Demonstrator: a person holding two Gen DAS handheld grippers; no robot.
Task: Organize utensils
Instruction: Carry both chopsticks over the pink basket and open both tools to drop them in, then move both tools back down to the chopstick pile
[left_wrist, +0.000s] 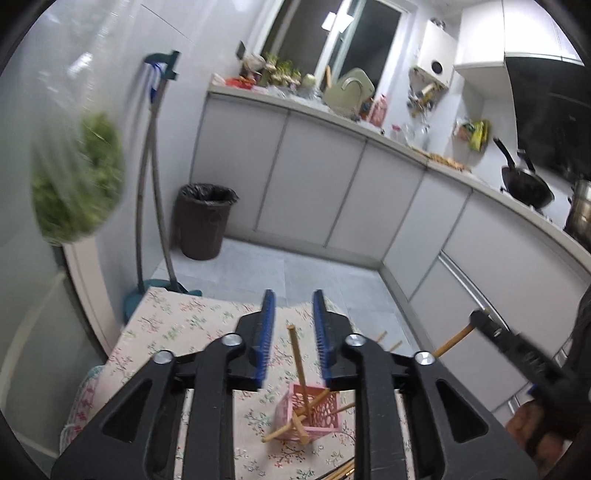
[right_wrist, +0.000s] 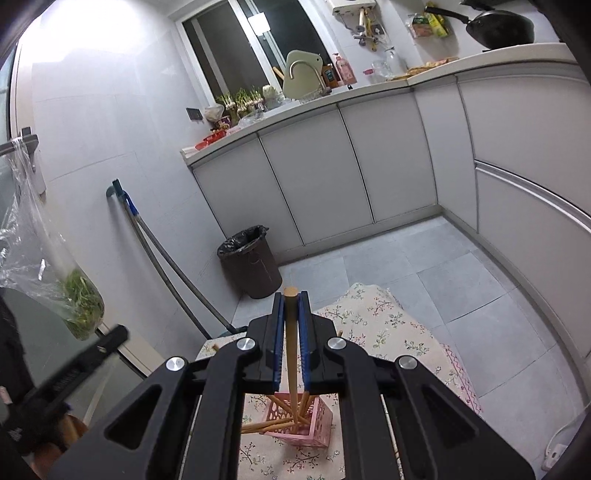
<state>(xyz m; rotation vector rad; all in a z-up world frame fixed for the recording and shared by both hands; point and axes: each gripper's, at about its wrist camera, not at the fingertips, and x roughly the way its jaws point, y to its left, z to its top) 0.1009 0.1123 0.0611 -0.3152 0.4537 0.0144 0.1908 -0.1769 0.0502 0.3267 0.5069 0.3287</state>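
Observation:
A pink perforated utensil holder (left_wrist: 309, 412) stands on a floral-clothed table (left_wrist: 177, 325) and holds several wooden chopsticks (left_wrist: 297, 365). My left gripper (left_wrist: 294, 306) is open and empty, above and behind the holder. My right gripper (right_wrist: 290, 302) is shut on one wooden chopstick (right_wrist: 291, 332), held upright with its lower end inside the pink holder (right_wrist: 295, 424) among the other chopsticks. The right gripper also shows at the right of the left wrist view (left_wrist: 517, 343), and the left one at the left of the right wrist view (right_wrist: 74, 365). More chopstick tips (left_wrist: 341, 470) lie near the front edge.
A dark bin (right_wrist: 249, 262) stands on the tiled floor beyond the table. A mop (left_wrist: 151, 177) leans on the wall. A bag of greens (right_wrist: 79, 295) hangs at left. White cabinets (right_wrist: 351, 162) with a cluttered counter run along the back and right.

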